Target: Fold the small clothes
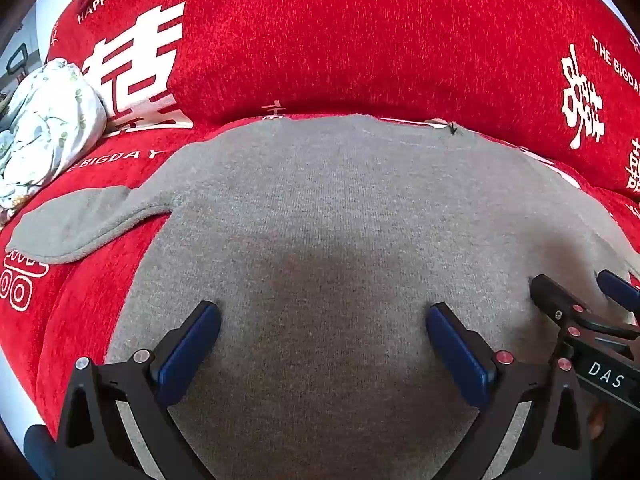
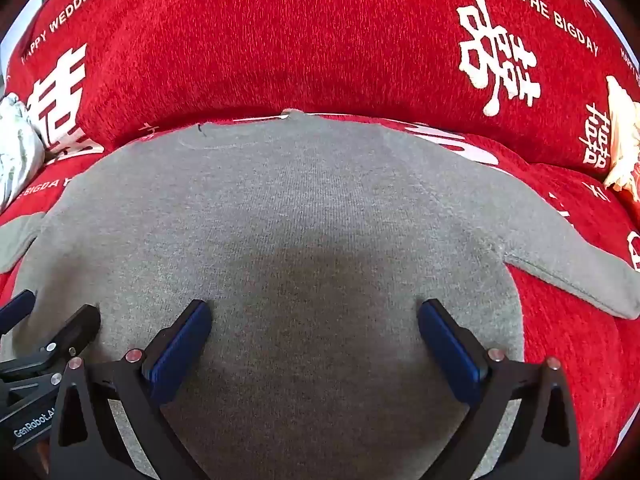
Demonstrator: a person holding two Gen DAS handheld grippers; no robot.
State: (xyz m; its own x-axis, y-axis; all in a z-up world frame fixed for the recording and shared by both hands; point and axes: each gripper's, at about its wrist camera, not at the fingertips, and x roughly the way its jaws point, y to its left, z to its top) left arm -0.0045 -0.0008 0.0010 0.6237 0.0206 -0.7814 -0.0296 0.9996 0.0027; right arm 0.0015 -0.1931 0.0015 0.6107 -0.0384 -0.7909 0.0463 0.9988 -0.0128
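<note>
Left wrist view: the left claw (image 1: 323, 322) hangs over a grey knitted top (image 1: 320, 208) with its 2 blue-padded fingers (image 1: 188, 354) spread wide and nothing between them but the flat knit below. The top lies spread out on a red sofa cover (image 1: 340, 32) printed with white characters and the words "HAPPY WEDDING" and "THE BIGDAY"; its far edge runs along the crease where seat meets backrest. 1 sleeve (image 1: 80, 224) sticks out to the left onto the red cloth. A bundle of white floral fabric (image 1: 48, 128) sits on the seat at the left edge, apart from the top. The right claw (image 1: 576, 292) shows at the right margin, just beside the left one. In the right wrist view, the right claw (image 2: 314, 316) is likewise wide open and empty above the top (image 2: 300, 200), whose other sleeve (image 2: 572, 272) reaches out to the right. A cream-coloured item (image 2: 622, 140) lies against the backrest at the far right.
</note>
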